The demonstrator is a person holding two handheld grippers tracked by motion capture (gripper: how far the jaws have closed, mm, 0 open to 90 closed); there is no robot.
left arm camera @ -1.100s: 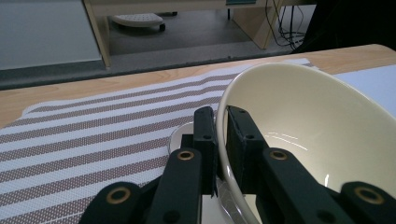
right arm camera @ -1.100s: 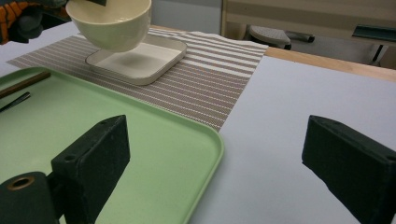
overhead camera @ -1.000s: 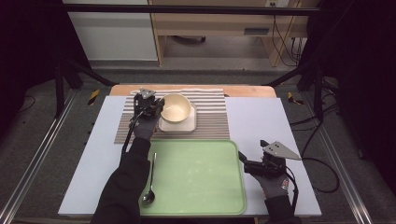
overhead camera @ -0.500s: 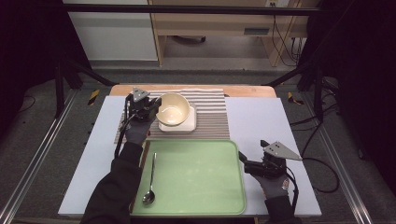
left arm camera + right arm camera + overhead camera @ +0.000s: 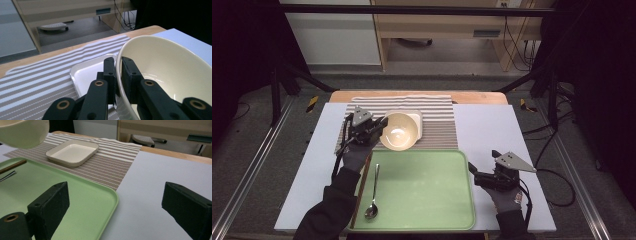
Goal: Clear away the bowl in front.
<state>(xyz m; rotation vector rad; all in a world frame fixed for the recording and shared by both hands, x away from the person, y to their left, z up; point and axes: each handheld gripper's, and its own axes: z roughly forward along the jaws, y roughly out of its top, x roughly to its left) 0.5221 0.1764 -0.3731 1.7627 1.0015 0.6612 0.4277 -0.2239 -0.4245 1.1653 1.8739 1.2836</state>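
Above the striped mat (image 5: pixel 439 125) at the far side of the desk (image 5: pixel 492 135), your left gripper (image 5: pixel 374 129) clenches its fingers (image 5: pixel 110 72) on the rim of the cream bowl (image 5: pixel 398 131), one finger inside the wall and one outside. You hold the bowl clear of the white square dish (image 5: pixel 72 152), tilted, just over the mat's near edge and the far rim of the green tray (image 5: pixel 422 192). On the tray's left side lies a spoon (image 5: pixel 373 195), bowl end toward you, well apart from the bowl. Your right gripper (image 5: pixel 482 176) rests on the desk just beside the tray's right rim, its fingers (image 5: pixel 50 202) released and spread wide with nothing between them.
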